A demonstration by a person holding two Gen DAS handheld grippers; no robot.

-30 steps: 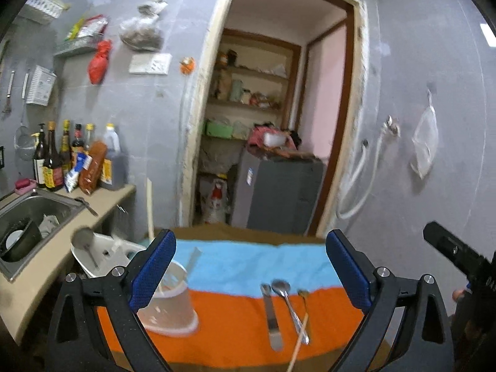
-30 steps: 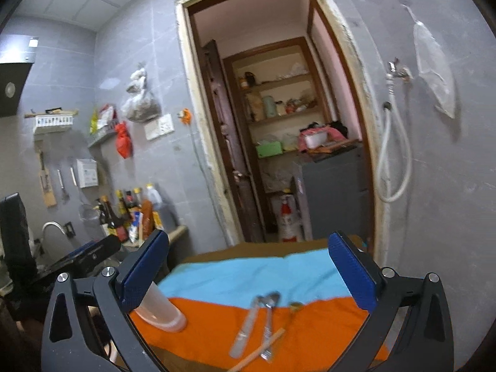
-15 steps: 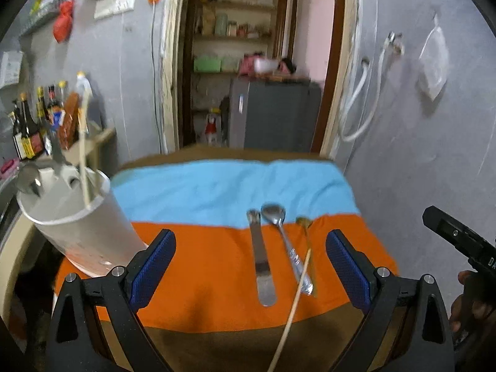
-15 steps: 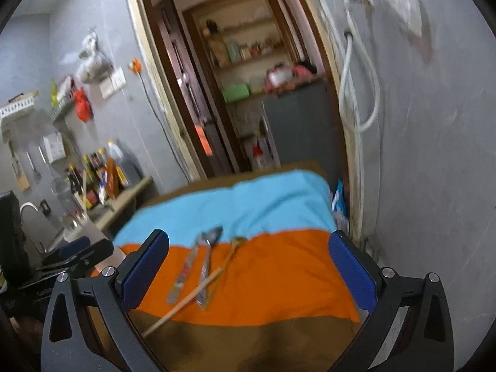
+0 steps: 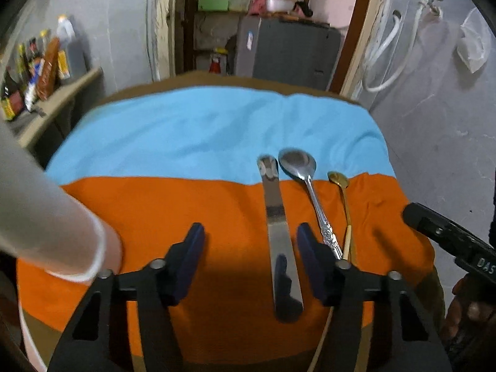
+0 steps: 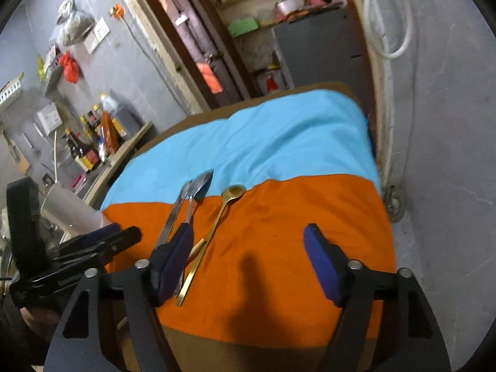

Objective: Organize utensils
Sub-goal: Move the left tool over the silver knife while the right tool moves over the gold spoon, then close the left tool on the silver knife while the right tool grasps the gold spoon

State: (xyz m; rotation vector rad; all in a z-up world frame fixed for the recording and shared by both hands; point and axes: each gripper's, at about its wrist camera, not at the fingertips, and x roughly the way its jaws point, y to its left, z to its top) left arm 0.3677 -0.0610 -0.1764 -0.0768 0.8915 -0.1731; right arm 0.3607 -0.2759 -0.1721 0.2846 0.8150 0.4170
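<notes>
Both fingers just narrowing, nothing gripped. Centre left gripper over knife; right gripper takes gold spoon.

A soft matt cloth, sky blue and orange, covers the table. On it lie a flat knife of polished steel, a shiny silver spoon with an embossed handle and a glossy gold-toned spoon. The holder looks like smooth white plastic.
</notes>
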